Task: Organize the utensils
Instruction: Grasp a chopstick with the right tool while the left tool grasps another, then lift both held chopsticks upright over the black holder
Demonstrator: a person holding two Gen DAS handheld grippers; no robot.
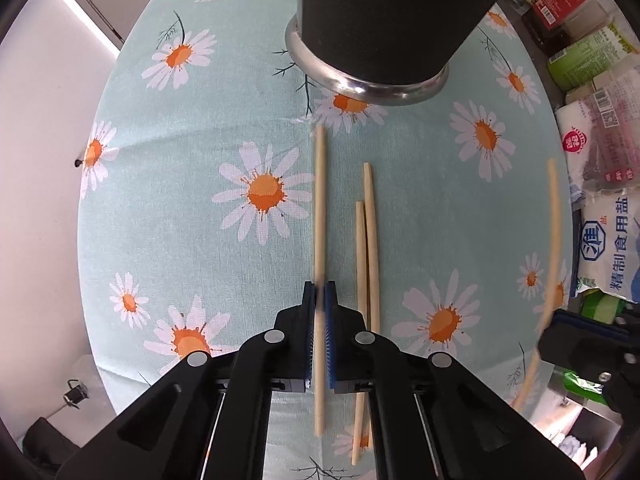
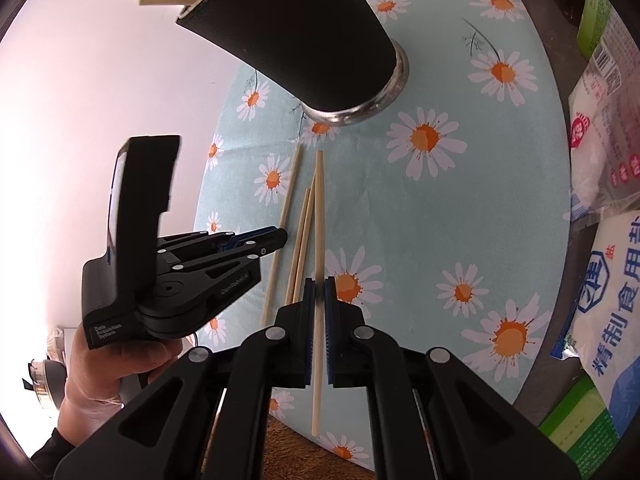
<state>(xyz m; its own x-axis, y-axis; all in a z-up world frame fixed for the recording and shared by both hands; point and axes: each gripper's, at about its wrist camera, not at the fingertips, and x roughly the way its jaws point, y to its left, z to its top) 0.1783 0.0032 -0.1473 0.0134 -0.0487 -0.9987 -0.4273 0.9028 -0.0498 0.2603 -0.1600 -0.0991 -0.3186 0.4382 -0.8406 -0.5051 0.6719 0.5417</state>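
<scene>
- left hand-held gripper clenched on one chopstick, held along the fingers, tip pointing far toward the cup.
- right hand-held gripper likewise clenched on another chopstick.
- two loose chopsticks lying side by side on the daisy-print tabletop, just right of the left gripper.
- black cup with a metal base standing at the far side, several chopsticks already poking from its mouth in the right wrist view.
- step in hand, seemingly: carrying both to the cup; next move calls for lifting, tipping upright, dropping into the mouth.
- salt bags at far right, well apart.
</scene>
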